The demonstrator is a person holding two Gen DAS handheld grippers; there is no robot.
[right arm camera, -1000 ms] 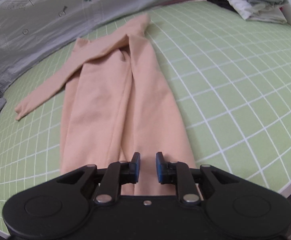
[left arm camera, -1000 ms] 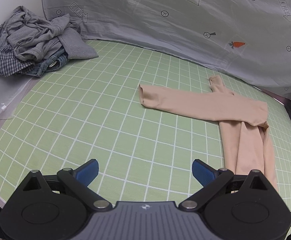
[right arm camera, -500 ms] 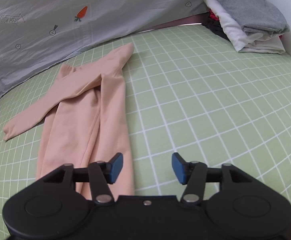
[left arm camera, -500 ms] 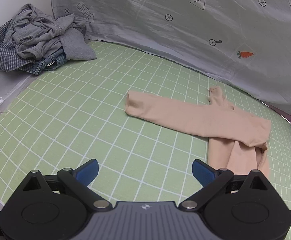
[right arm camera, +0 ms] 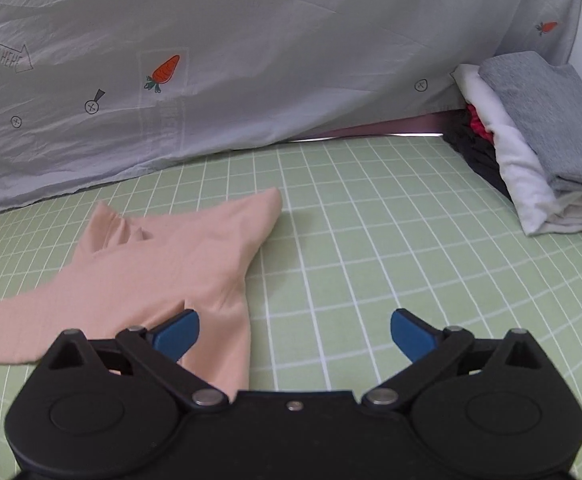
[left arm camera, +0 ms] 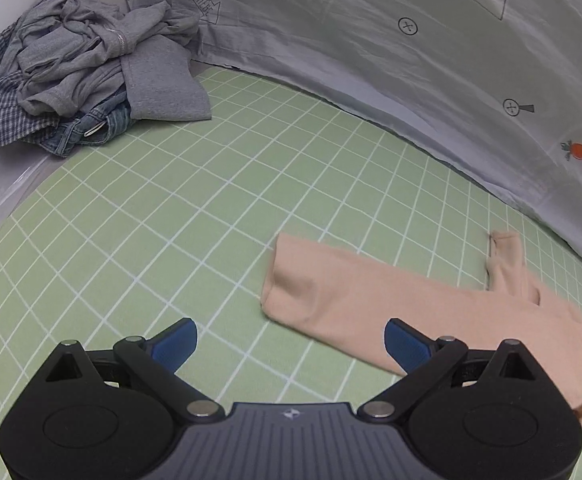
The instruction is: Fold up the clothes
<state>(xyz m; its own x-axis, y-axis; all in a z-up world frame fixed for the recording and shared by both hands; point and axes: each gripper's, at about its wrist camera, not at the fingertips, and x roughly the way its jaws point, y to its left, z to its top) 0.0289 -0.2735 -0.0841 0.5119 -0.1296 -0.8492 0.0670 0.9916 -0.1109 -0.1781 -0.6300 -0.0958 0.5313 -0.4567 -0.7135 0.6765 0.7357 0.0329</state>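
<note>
Lying flat on the green grid mat (left arm camera: 195, 208) is a peach top (left arm camera: 371, 300), its long sleeve stretched out away from the body. The left gripper (left arm camera: 291, 334) hangs over the mat near the sleeve's end, its blue tongs wide apart with nothing in them. The right gripper (right arm camera: 295, 326) is opening wide and grips nothing; the top (right arm camera: 163, 264) lies under its left tong. A messy clothes pile (left arm camera: 87, 68) sits far from the top; a folded stack (right arm camera: 539, 140) sits on its other side. A grey carrot sheet (right arm camera: 251, 60) hangs behind.

Right claw (right arm camera: 295, 330) opening, empty, over peach garment (right arm camera: 163, 264).
</note>
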